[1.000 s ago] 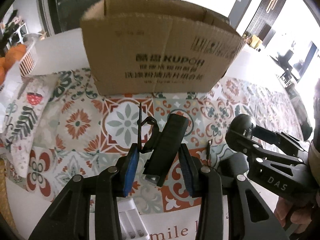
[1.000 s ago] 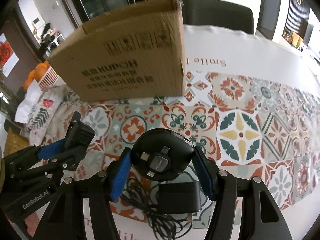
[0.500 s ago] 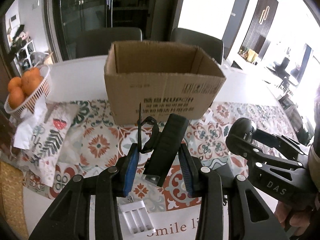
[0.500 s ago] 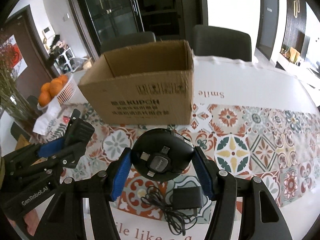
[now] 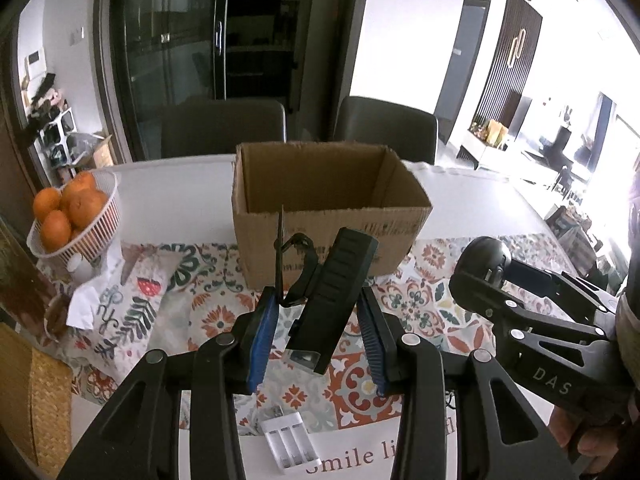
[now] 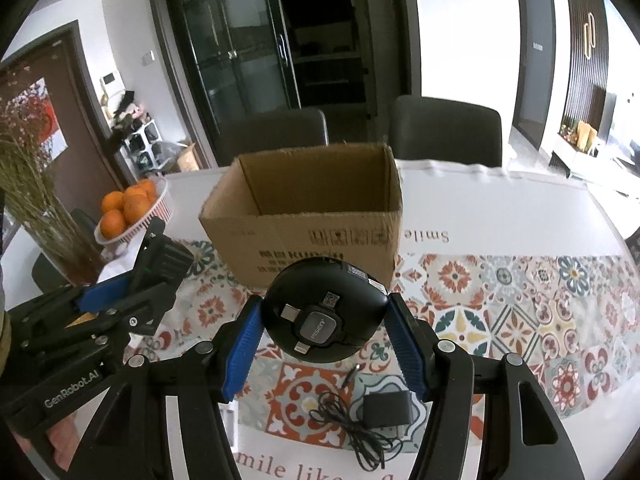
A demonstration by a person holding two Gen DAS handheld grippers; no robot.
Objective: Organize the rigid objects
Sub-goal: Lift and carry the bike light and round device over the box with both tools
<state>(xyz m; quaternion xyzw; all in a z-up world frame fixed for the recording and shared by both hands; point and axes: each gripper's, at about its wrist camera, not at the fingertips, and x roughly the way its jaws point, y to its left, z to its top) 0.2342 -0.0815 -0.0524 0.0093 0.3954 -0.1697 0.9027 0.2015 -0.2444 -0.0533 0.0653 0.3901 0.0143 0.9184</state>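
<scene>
Two hand-held grippers, each loaded, hang above a patterned bench w/ an open brown cardboard box [image 5: 332, 216] at frame centre in both views. The left gripper [image 5: 318, 328] has its jaws closed on a black ribbed rectangular device w/ a clip-like hook [image 5: 332, 300], held tilted, top end leaning toward upper right of the frame. The right gripper [image 6: 324, 320] has its jaws clamped on a round black puck-shaped cable reel [image 6: 324, 312], label side facing the camera.

Step in hand, by the look of it: carry phase. Both items are clear of the bench, neither yet over the box. The next move likely calls for going forward and over the near box wall, then letting go inside; the box looks empty as far as its inner walls show, floor not visible.

Edges & room: the near wall's torn top edge is the obstacle; the hook's thin upright prong sits in front of it in the left view and could catch. The grippers are close side by side, so dropping both at once may crowd the opening; one at a time seems safer.

Left on the bench at lower frame: a white three-slot battery holder [image 5: 290, 442] and a black power adapter w/ tangled cord [image 6: 386, 408]. A white basket of oranges [image 5: 78, 216] stands at left, well apart from the box, as does a folded leaf-print cloth [image 5: 128, 300].
</scene>
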